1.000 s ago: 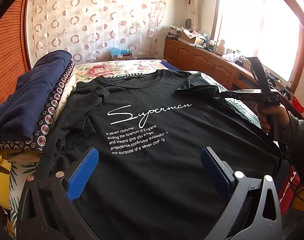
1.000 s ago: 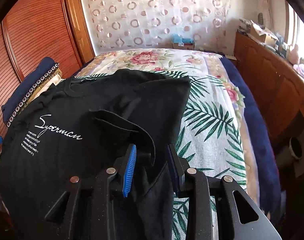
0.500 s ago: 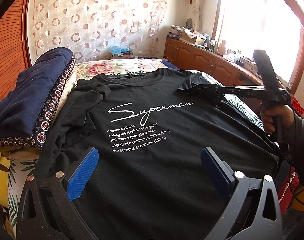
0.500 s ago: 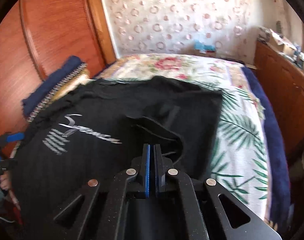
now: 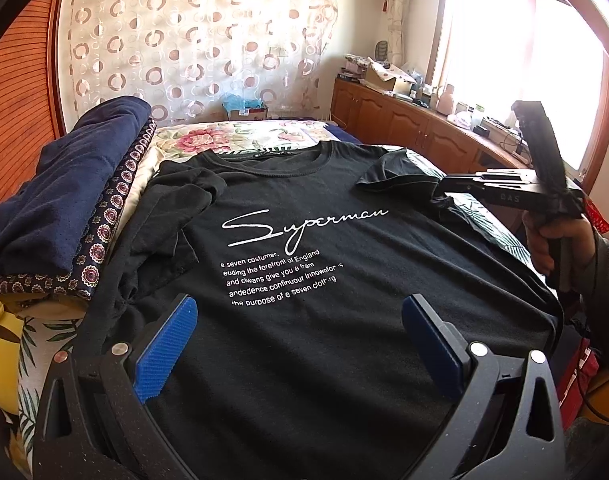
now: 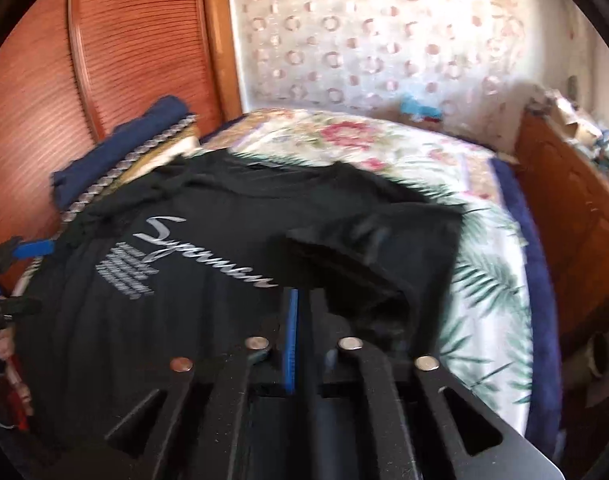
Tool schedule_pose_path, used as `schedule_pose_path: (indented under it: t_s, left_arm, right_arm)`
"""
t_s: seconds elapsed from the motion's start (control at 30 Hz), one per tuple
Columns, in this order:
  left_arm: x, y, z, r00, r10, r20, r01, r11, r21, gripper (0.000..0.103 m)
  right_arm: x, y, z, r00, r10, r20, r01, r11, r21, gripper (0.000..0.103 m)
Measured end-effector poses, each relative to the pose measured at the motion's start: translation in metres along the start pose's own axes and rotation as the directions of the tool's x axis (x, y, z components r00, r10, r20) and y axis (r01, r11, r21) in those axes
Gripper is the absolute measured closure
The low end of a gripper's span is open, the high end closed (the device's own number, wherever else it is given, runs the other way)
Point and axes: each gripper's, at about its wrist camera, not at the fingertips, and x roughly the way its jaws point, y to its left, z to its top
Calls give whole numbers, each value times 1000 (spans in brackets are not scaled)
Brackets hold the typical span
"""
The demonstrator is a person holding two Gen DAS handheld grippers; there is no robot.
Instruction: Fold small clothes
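— Where's your T-shirt (image 5: 304,280)?
— Black, white "Superman" print, spread face-up on the bed (image 5: 232,136), under your wide-open left gripper (image 5: 300,344) jaws.
— And your right gripper (image 6: 302,304)?
— Its jaws are opening, narrowly parted, the folded-in sleeve (image 5: 396,178) just ahead of them.

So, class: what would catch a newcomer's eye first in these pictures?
The black T-shirt with white "Superman" lettering, spread across the floral bedspread. Next, the blue-padded left gripper, open above its hem. At the right, the right gripper reaches the folded-in sleeve, jaws opening.
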Motion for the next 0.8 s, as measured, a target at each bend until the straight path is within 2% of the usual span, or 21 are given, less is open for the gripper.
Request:
schedule_pose_path:
  t_s: [0.03, 0.13, 0.27, 0.37, 0.4, 0.43, 0.5, 0.53, 0.7, 0.8]
  left_arm:
    - [0, 0, 0, 1000, 0, -1, 0, 1000, 0, 0]
    - [2, -1, -1, 1000, -1, -6, 1, 1000, 4, 0]
    - [2, -1, -1, 1000, -3, -10, 3, 1000, 5, 0]
    - [3, 0, -2, 1000, 0, -14, 0, 1000, 4, 0]
    - [3, 0, -2, 1000, 0, -14, 0, 1000, 3, 0]
    - [3, 1, -2, 1000, 1, -14, -1, 1000, 2, 0]
    - [3, 1, -2, 1000, 1, -15, -1, 1000, 1, 0]
    - [3, 2, -2, 1000, 1, -15, -1, 1000, 1, 0]
    - [3, 1, -1, 1000, 1, -13, -1, 1000, 1, 0]
    - [3, 1, -1, 1000, 1, -9, -1, 1000, 0, 0]
  right_arm:
    - [0, -2, 0, 1000, -24, 2, 24, 1000, -7, 68]
    - [12, -14, 2, 997, -76, -12, 76, 997, -15, 51]
    - [42, -33, 2, 991, -97, -89, 98, 995, 0, 50]
    - [55, -38, 3, 993, -33, -116, 39, 998, 51, 50]
    - [57, -37, 3, 994, -12, -112, 18, 998, 58, 52]
    - [56, -35, 3, 994, -4, -108, 10, 998, 56, 68]
    - [57, -24, 4, 994, 6, -109, -3, 1000, 24, 92]
    - [54, -23, 4, 994, 4, -105, -4, 1000, 7, 96]
    - [35, -3, 8, 995, 84, -44, -86, 996, -32, 97]
    - [24, 15, 8, 990, 135, -37, -137, 990, -41, 97]
